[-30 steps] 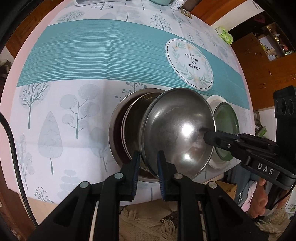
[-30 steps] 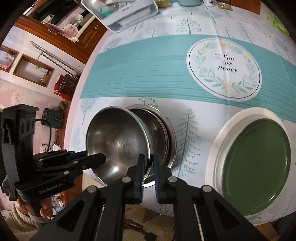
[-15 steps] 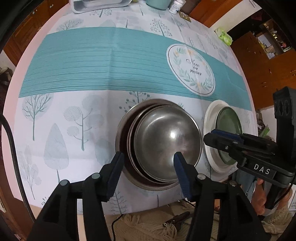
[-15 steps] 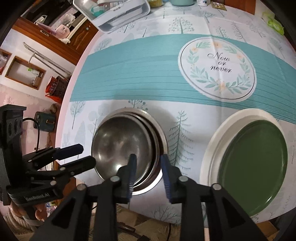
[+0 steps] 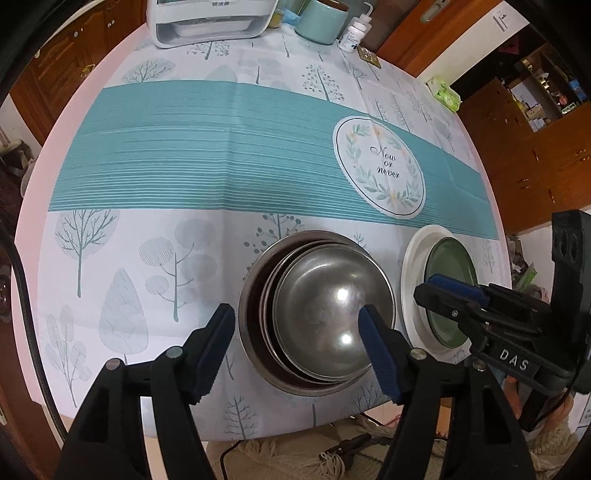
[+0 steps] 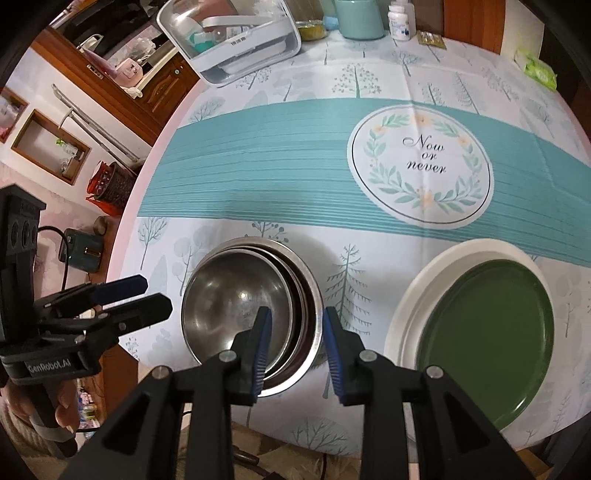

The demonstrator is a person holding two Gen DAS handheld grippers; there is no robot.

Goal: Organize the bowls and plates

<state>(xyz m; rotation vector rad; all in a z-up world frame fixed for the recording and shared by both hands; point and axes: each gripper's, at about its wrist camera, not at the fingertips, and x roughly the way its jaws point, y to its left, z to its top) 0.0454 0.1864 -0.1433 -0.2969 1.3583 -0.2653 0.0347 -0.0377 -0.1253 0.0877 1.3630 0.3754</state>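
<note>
Three steel bowls (image 5: 325,306) sit nested near the table's front edge; the stack (image 6: 236,299) also shows in the right wrist view. My left gripper (image 5: 297,345) hovers over the stack's near left rim, its jaws opening and its pads clear of the metal. My right gripper (image 6: 295,332) is open above the stack's right rim and holds nothing. Each gripper appears in the other's view: the right gripper (image 5: 424,291) and the left gripper (image 6: 155,295). To the right of the bowls, a green plate (image 6: 484,332) lies on a white plate (image 6: 410,295).
A white storage box (image 6: 229,40), a teal mug (image 5: 321,18) and a small white bottle (image 5: 352,35) stand along the far edge. A green packet (image 5: 445,94) lies at the back right. The table's front edge (image 5: 258,424) runs just below the bowls.
A second ago both grippers were shut on the top bowl's rim, holding it tilted over the stack. The bowl now lies nested in the stack and both grippers have opened.
</note>
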